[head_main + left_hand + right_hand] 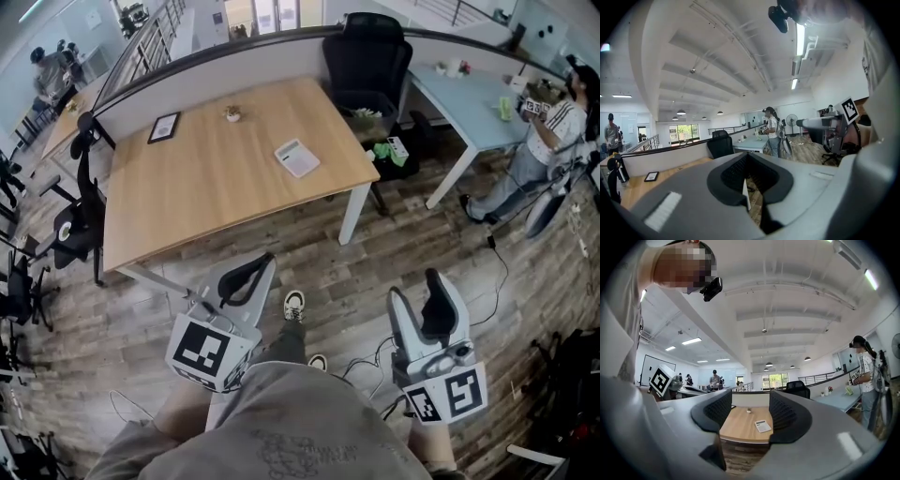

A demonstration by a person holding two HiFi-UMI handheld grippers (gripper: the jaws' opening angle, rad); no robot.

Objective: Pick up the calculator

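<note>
The calculator (296, 157), white with grey keys, lies flat near the right end of the wooden table (206, 187), far ahead of both grippers. My left gripper (255, 269) hangs over the floor short of the table's front edge, its dark pads together and nothing between them. My right gripper (415, 287) is further right over the floor, open and empty. In the right gripper view the calculator (762, 426) shows far off on the table (738, 430), through the gap of the right gripper (750, 416). The left gripper (746, 180) points level past the table.
A framed picture (164, 127) and a small potted plant (232, 113) stand on the table's far side. Black office chairs (367, 61) (80, 216) flank it. A light blue table (469, 98) and a person (553, 141) are at the right. Cables (497, 281) trail on the floor.
</note>
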